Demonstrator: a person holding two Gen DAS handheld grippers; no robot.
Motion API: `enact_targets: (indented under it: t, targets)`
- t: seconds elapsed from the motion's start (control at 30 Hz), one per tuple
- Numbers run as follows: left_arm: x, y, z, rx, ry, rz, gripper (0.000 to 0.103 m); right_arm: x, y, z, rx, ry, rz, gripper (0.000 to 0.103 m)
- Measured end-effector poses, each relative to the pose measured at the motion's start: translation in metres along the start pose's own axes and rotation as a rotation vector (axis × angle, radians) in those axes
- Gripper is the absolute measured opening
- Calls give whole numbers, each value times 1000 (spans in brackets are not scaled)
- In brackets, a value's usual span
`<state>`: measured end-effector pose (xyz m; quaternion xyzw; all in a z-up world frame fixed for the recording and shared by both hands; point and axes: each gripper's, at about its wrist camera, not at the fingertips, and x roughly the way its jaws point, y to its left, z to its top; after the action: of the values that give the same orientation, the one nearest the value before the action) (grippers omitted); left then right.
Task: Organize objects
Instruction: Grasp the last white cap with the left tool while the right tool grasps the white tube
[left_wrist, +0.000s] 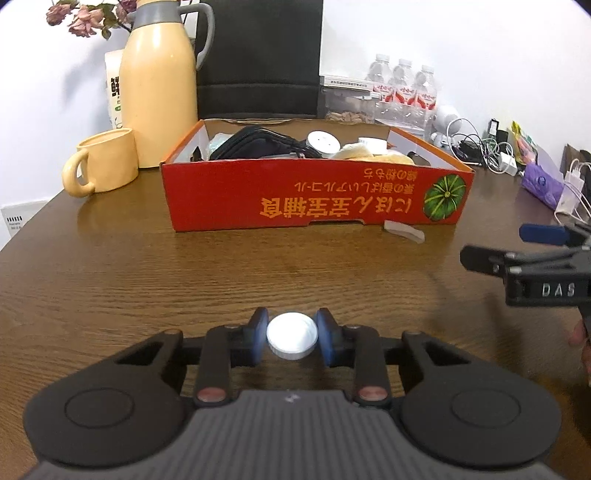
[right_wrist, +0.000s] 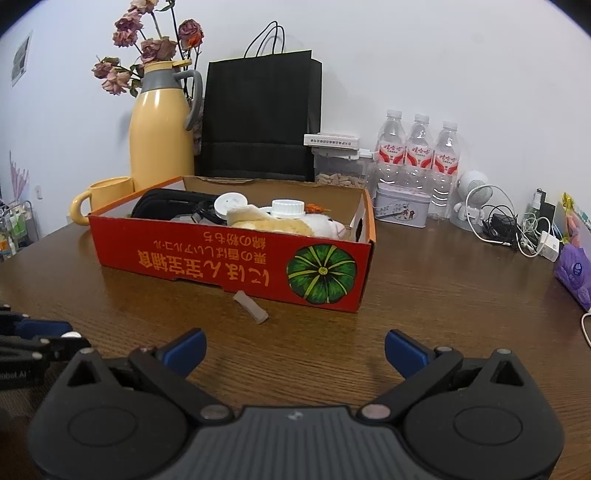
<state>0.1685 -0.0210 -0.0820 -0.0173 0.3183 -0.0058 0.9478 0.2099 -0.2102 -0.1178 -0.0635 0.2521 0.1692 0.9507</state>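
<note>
Two claws: my left claw (left_wrist: 291, 338) pinches a white cap (left_wrist: 291, 335) on the desk (left_wrist: 184, 273); my right claw (right_wrist: 294, 350) gapes, holding nothing.

The left hand-held gripper (left_wrist: 291, 338) is matte black plastic with a ribbed grey housing at its base, flanked by two rounded lobes, each with a raised disc. Angled link bars turn on dull metal pivot pins and end in blue pads (left_wrist: 258, 334). The right hand-held gripper (right_wrist: 295, 350) has the same build: black links, silvery screws, triangular cut-outs, blue fingertips (right_wrist: 402, 349). From the side its black body carries pale raised letters "DAS"
</note>
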Motion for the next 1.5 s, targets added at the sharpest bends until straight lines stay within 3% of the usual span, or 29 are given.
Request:
enact_targets:
  t: [0.5,0.8,1.0,1.1,1.2,1.27,1.3,1.5]
  targets:
    - [14,-9,54,41,-149,-19,29,7,2,-1,-8,23,11,103]
    - [33,-8,78,-13,-212,-52,29,37,-3,7,62,108,33,101]
    - [34,1,76,-28,-208,-72,29,65,7,20,34,136,29,79]
    - [33,3,75,-32,-210,-77,29,76,9,27,24,132,38,62]
    - [31,3,73,-29,-214,-80,29,81,13,31,11,124,54,43]
    - [31,3,73,-27,-213,-81,29,80,16,31,-7,117,72,15]
    - [32,2,72,-26,-213,-81,29,78,18,30,-14,115,81,10]
    - [27,2,73,-27,-225,-84,29,63,23,30,-44,45,110,3]
